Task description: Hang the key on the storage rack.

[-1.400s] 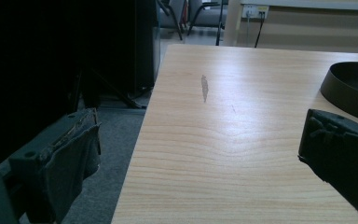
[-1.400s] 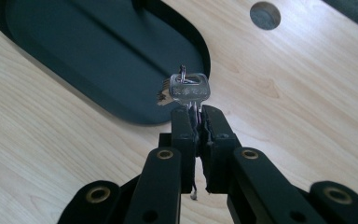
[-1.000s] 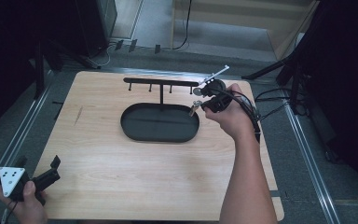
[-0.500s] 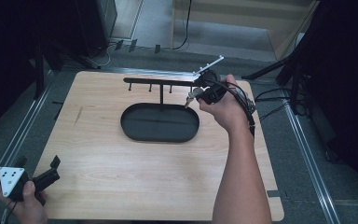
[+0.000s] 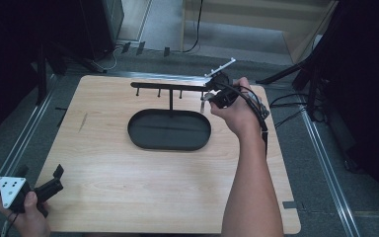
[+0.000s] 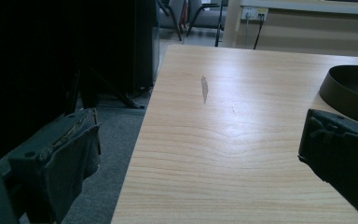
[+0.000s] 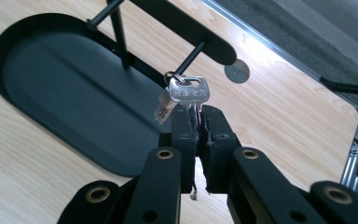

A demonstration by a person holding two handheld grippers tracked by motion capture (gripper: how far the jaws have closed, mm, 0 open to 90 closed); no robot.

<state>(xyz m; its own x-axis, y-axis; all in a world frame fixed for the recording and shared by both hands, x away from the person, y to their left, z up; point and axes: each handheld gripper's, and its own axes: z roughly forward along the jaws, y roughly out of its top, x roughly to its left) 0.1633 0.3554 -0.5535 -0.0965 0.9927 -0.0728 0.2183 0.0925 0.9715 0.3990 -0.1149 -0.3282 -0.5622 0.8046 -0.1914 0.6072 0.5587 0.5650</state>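
— What do you see from above?

— My right gripper (image 5: 212,96) is up at the right end of the black key rack (image 5: 170,87), which stands in the oval black tray (image 5: 169,130) on the wooden table (image 5: 128,187). A key (image 5: 203,103) hangs just below that end of the bar. My left gripper (image 5: 54,178) rests at the table's near left corner, well apart from all that.

— And along your left gripper?

— Its jaws stand spread wide with nothing between them, bare tabletop (image 6: 223,140) ahead and the tray's rim (image 6: 342,88) at the right edge.

— The right one?

— My jaws are pressed together on the blade of the silver key (image 7: 189,95), whose ring sits by a peg (image 7: 191,55) of the rack; a second small key (image 7: 164,108) dangles beside it, above the tray (image 7: 65,84).
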